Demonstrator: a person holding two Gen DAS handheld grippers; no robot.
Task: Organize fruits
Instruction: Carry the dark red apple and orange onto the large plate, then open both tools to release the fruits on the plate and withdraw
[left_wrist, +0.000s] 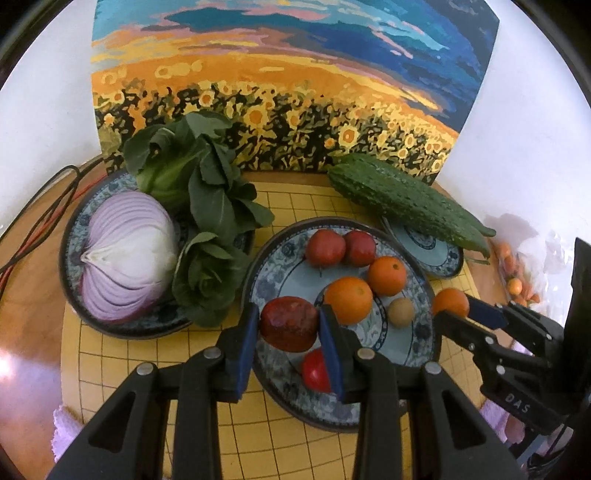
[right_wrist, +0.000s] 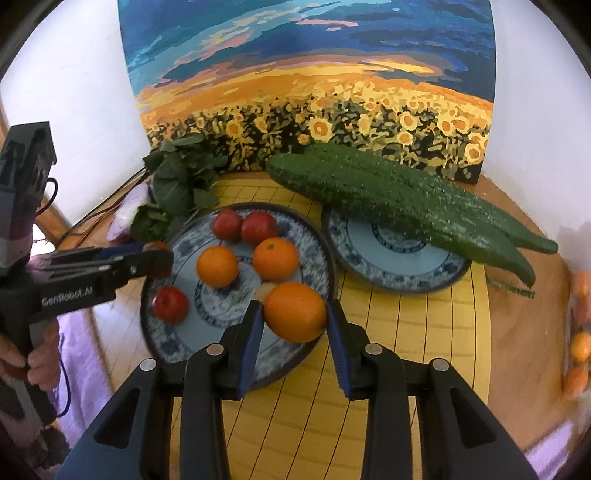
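A dark red fruit (left_wrist: 289, 324) is clamped in the left tool (left_wrist: 288, 325) over the near rim of the fruit plate (left_wrist: 419, 354); an orange (right_wrist: 295, 312) is gripped in the right tool (right_wrist: 294, 314) at the plate's right edge, directly above its drop spot.

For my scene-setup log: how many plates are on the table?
3. The left plate holds onion and greens; the middle plate holds fruit; the right plate lies under cucumbers.
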